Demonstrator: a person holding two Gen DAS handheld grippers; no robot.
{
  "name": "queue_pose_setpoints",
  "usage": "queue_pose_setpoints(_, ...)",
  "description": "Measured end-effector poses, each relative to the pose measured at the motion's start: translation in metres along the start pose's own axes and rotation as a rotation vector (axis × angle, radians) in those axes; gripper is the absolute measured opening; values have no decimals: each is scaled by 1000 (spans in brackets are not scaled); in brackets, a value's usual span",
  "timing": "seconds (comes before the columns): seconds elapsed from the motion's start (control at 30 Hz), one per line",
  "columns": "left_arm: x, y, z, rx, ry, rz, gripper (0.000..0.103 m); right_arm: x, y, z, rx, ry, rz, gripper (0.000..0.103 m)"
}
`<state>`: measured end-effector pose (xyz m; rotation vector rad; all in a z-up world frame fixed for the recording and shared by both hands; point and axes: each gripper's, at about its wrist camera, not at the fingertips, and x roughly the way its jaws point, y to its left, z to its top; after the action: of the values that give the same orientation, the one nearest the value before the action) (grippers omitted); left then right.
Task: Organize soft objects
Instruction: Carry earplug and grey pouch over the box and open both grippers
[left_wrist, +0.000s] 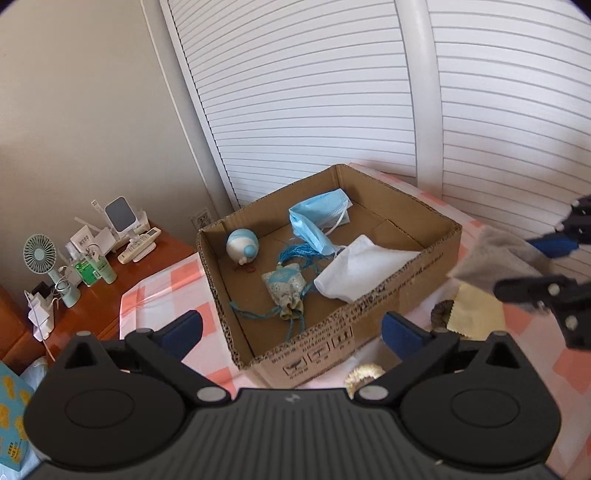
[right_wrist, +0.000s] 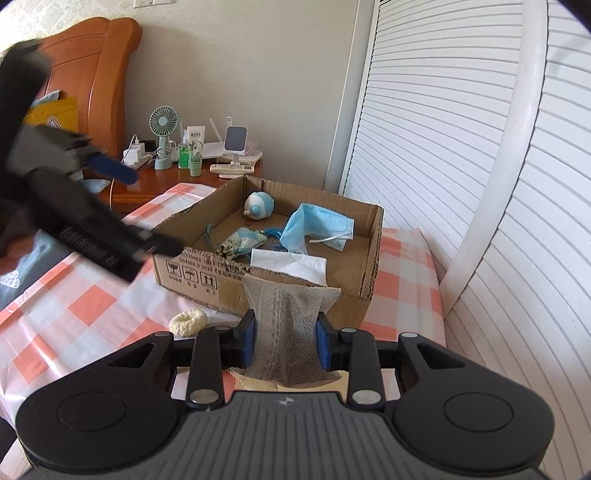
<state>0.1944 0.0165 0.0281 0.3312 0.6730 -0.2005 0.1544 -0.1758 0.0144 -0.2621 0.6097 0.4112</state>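
Observation:
An open cardboard box (left_wrist: 417, 273) (right_wrist: 192, 271) sits on a pink checked tablecloth. Inside lie a blue face mask (left_wrist: 321, 221) (right_wrist: 317, 225), a white cloth (left_wrist: 358, 269) (right_wrist: 288, 264), a patterned drawstring pouch (left_wrist: 286, 288) (right_wrist: 242, 240) and a blue-white round plush (left_wrist: 242, 245) (right_wrist: 258, 205). My right gripper (right_wrist: 285, 341) (left_wrist: 543, 266) is shut on a grey knitted cloth (right_wrist: 284, 325) (left_wrist: 491, 258), held just in front of the box's near wall. My left gripper (left_wrist: 291, 330) is open and empty above the box's front-left corner. A cream scrunchie (right_wrist: 188, 322) (left_wrist: 364, 373) and a yellow cloth (left_wrist: 476, 312) lie on the tablecloth outside the box.
A wooden nightstand (left_wrist: 92, 306) (right_wrist: 173, 181) at the left carries a green fan (left_wrist: 38, 258) (right_wrist: 162, 122), bottles, chargers and remotes. White louvred doors (left_wrist: 314, 92) (right_wrist: 461, 166) stand close behind and right of the box. A brown coiled item (left_wrist: 441, 314) lies by the yellow cloth.

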Motion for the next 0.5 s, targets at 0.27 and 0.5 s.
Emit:
queue_pose_setpoints(0.27, -44, -4, -29, -147, 6, -14, 102, 7, -8, 23, 15, -22, 2, 36)
queue_pose_setpoints(0.5, -63, -10, -37, -201, -18, 6, 102, 56, -26, 60, 60, 12, -7, 36)
